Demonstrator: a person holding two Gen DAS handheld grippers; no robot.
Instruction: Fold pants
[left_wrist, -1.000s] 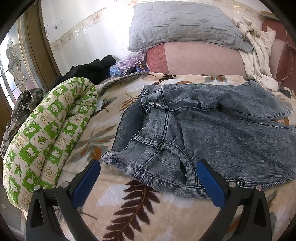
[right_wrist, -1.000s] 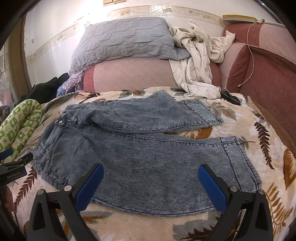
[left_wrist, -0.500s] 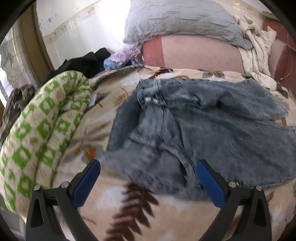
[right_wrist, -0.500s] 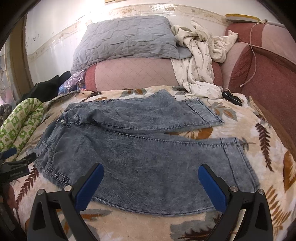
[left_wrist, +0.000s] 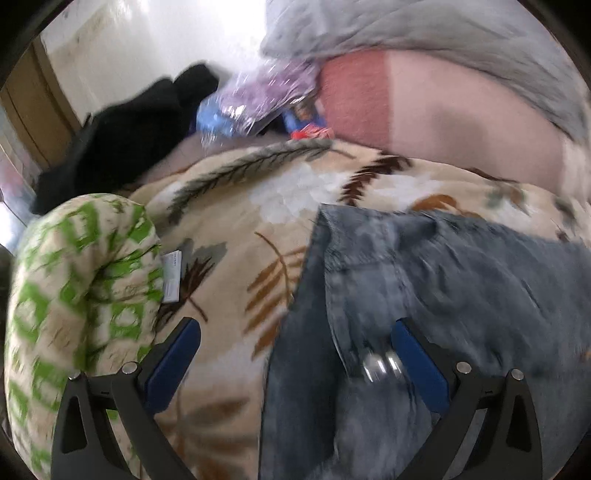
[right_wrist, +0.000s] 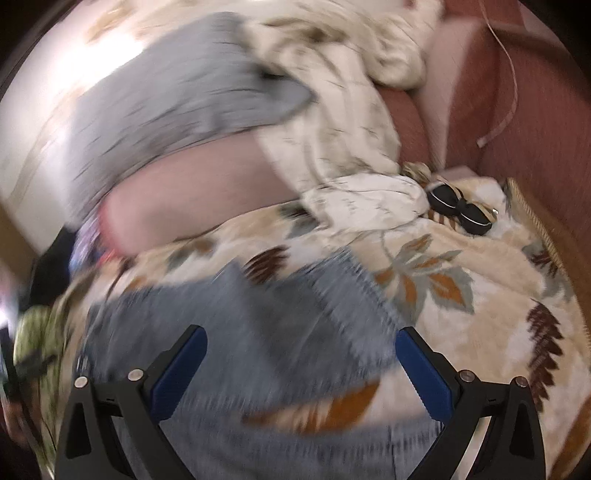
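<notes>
Grey-blue denim pants (left_wrist: 461, 295) lie spread on a leaf-patterned blanket (left_wrist: 240, 221) on a bed. In the left wrist view my left gripper (left_wrist: 295, 332) is open, low over the waistband corner; metal buttons (left_wrist: 380, 363) sit beside its right finger. In the right wrist view the pants (right_wrist: 240, 325) are blurred; my right gripper (right_wrist: 301, 339) is open over the far leg near its hem, holding nothing.
A rolled green-and-white quilt (left_wrist: 74, 314) lies at the left bed edge. A grey pillow (left_wrist: 443, 40) on a pink cushion, black clothes (left_wrist: 129, 129) and a plastic bag are at the back. White clothing (right_wrist: 351, 147) and a black case (right_wrist: 461, 210) lie back right.
Both grippers have moved forward and down toward the pants' far side. The left is now close over the waistband, the right over the far leg. Both views are motion-blurred.
</notes>
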